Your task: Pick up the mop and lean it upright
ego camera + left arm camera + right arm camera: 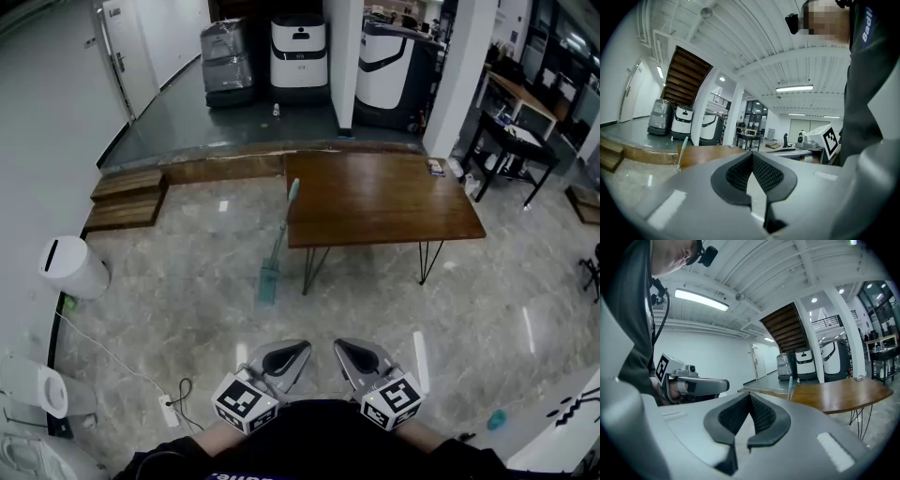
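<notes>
The mop [275,251] has a pale teal handle that leans against the left edge of the brown wooden table [375,199]; its flat head rests on the floor. It stands a few steps ahead of me. My left gripper [298,350] and right gripper [343,348] are held side by side close to my body, both shut with nothing between the pads. The left gripper view shows the shut left gripper [751,157] and the mop handle [682,152] far off at the left. The right gripper view shows the shut right gripper [750,397], with the mop handle [790,387] beyond it by the table [834,397].
A white bin [73,267] stands at the left wall, with a power strip and cable [169,410] on the floor nearer me. Wooden steps [127,199] lead to a raised floor with parked machines [298,52]. A dark desk [511,141] stands at the right.
</notes>
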Demonstrator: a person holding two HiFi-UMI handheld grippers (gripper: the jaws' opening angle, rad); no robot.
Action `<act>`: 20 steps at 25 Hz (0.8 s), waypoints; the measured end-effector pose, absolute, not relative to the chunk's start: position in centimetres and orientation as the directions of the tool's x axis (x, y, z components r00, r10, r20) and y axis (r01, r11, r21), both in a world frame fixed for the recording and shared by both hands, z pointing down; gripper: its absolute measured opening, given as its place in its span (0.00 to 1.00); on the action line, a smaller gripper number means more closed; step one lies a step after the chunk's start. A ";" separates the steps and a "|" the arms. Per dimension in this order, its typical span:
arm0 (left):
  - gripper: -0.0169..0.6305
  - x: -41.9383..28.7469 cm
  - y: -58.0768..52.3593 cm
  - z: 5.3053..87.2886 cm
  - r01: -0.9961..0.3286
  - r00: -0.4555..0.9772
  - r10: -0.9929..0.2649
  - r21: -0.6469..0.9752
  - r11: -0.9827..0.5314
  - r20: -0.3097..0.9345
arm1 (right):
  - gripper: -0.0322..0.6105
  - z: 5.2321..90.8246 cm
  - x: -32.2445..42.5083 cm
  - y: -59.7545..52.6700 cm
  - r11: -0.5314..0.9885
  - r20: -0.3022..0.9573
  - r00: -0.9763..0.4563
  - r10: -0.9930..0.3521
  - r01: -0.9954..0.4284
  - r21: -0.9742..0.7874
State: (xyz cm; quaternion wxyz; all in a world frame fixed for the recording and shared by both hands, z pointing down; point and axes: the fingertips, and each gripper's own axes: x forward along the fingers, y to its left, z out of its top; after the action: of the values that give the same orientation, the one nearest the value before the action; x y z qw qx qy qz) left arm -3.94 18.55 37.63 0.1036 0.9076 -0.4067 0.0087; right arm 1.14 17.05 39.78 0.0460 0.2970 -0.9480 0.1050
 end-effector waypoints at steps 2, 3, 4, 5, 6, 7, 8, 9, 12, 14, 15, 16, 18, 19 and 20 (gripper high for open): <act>0.06 -4.2 18.6 37.6 -0.743 0.665 -0.740 0.183 -0.643 0.099 | 0.05 39.8 1.0 17.0 0.800 0.147 -0.820 -0.554 -0.573 -0.180; 0.06 -4.4 18.7 37.6 -0.745 0.663 -0.742 0.183 -0.642 0.098 | 0.05 39.8 0.8 17.0 0.800 0.148 -0.820 -0.553 -0.572 -0.182; 0.06 -4.7 18.7 37.6 -0.746 0.662 -0.744 0.181 -0.641 0.096 | 0.05 39.9 0.5 17.0 0.801 0.151 -0.821 -0.550 -0.570 -0.182; 0.06 -5.1 18.7 37.7 -0.748 0.660 -0.746 0.178 -0.640 0.094 | 0.05 39.9 0.1 17.0 0.803 0.153 -0.823 -0.547 -0.568 -0.180; 0.06 -5.6 18.7 37.7 -0.750 0.658 -0.748 0.174 -0.638 0.092 | 0.05 39.9 -0.5 17.0 0.806 0.157 -0.824 -0.544 -0.566 -0.177; 0.06 -6.2 18.7 37.7 -0.752 0.655 -0.750 0.169 -0.637 0.090 | 0.05 39.9 -1.0 17.0 0.807 0.161 -0.825 -0.542 -0.564 -0.173; 0.06 -6.8 18.7 37.8 -0.755 0.652 -0.753 0.165 -0.635 0.088 | 0.05 39.9 -1.6 17.0 0.808 0.165 -0.825 -0.541 -0.564 -0.169; 0.06 -7.4 18.8 37.9 -0.757 0.650 -0.755 0.162 -0.633 0.087 | 0.05 40.0 -2.2 17.0 0.809 0.168 -0.824 -0.541 -0.564 -0.167; 0.06 -9.5 18.9 38.4 -0.762 0.645 -0.758 0.155 -0.629 0.094 | 0.05 40.5 -4.2 17.0 0.808 0.174 -0.823 -0.540 -0.565 -0.164; 0.06 -10.9 18.9 38.3 -0.763 0.644 -0.761 0.145 -0.630 0.081 | 0.05 40.5 -5.5 17.0 0.807 0.178 -0.821 -0.543 -0.569 -0.161; 0.06 -11.6 19.0 38.2 -0.762 0.645 -0.761 0.142 -0.632 0.074 | 0.05 40.5 -6.2 17.1 0.805 0.182 -0.819 -0.545 -0.571 -0.160; 0.06 -12.2 19.1 38.2 -0.760 0.647 -0.760 0.142 -0.634 0.070 | 0.05 40.4 -6.8 17.1 0.803 0.187 -0.816 -0.547 -0.575 -0.159; 0.06 -13.5 19.1 38.1 -0.757 0.650 -0.756 0.149 -0.636 0.075 | 0.05 40.6 -8.0 17.2 0.798 0.197 -0.811 -0.551 -0.581 -0.158; 0.06 -14.1 19.1 38.2 -0.753 0.654 -0.752 0.158 -0.639 0.079 | 0.05 40.7 -8.7 17.3 0.796 0.202 -0.808 -0.554 -0.585 -0.156; 0.06 -14.7 19.1 38.5 -0.747 0.660 -0.747 0.169 -0.643 0.078 | 0.05 40.8 -9.3 17.4 0.794 0.207 -0.805 -0.556 -0.588 -0.153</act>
State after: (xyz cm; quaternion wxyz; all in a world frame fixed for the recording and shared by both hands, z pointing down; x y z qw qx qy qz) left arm -14.70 19.08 38.49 0.0934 0.9064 -0.4120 0.0008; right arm -9.30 17.35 40.84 0.0759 0.3032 -0.9440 0.1057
